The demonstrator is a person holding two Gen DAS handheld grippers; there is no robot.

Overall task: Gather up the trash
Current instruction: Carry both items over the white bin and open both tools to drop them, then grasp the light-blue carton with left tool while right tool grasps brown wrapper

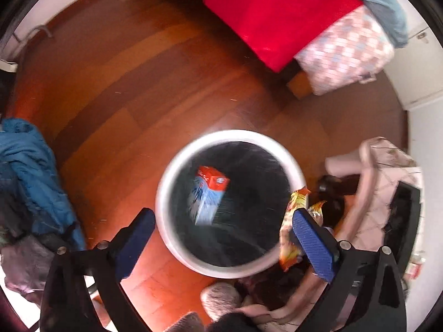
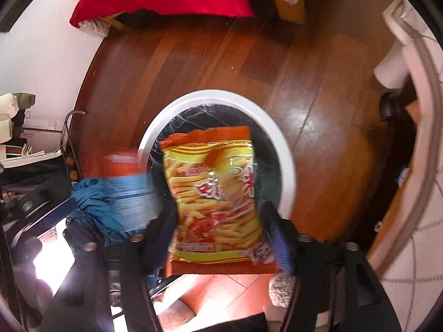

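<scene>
A round bin with a white rim (image 1: 166, 182) and a black liner stands on the wooden floor, right below both grippers. In the left wrist view a red and blue carton (image 1: 209, 196) is in mid-air inside the bin's mouth, blurred. My left gripper (image 1: 224, 238) is open above it with nothing between its blue pads. In the right wrist view a yellow and orange snack bag (image 2: 218, 202) lies flat between the fingers of my right gripper (image 2: 221, 235), over the bin's rim (image 2: 210, 95). The pads stand apart at its side edges and do not pinch it. The blurred carton (image 2: 127, 182) shows at the left.
A bed with a red cloth (image 1: 277, 13) and a checked quilt (image 1: 346, 49) lies at the far side. A blue jacket (image 1: 27, 171) is heaped to the left. A pale upholstered seat (image 1: 368, 182) stands close on the right. A grey slipper (image 1: 221, 298) is near the bin.
</scene>
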